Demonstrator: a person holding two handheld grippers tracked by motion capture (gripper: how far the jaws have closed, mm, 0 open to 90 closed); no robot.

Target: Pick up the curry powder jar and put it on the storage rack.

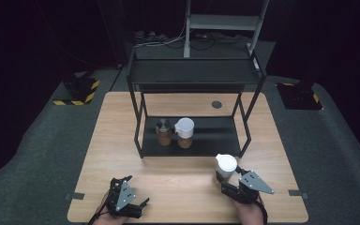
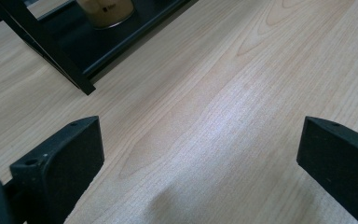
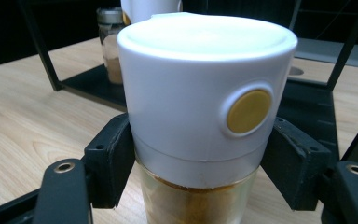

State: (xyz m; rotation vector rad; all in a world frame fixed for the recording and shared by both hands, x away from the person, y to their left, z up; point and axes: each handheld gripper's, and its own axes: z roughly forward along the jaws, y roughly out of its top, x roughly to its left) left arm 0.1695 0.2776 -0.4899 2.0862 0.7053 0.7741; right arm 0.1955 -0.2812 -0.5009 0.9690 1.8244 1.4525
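A glass spice jar (image 1: 226, 167) with a white cap stands on the wooden table (image 1: 178, 176) in front of the black shelf rack (image 1: 215, 136). My right gripper (image 1: 229, 179) is shut on this jar. In the right gripper view the jar (image 3: 205, 107) shows a yellow round button, brown powder below, and a black jaw pressed on each side. My left gripper (image 1: 138, 190) hovers open at the table's front left. In the left gripper view its jaws (image 2: 200, 149) stand wide apart over bare wood.
On the rack's lower shelf stand a dark-lidded jar (image 1: 163, 132) and a white-capped jar (image 1: 184, 132), both with brown contents. The rack's top shelf (image 1: 192, 72) is bare. The rack's leg (image 2: 51, 51) lies ahead of the left gripper. Grey floor surrounds the table.
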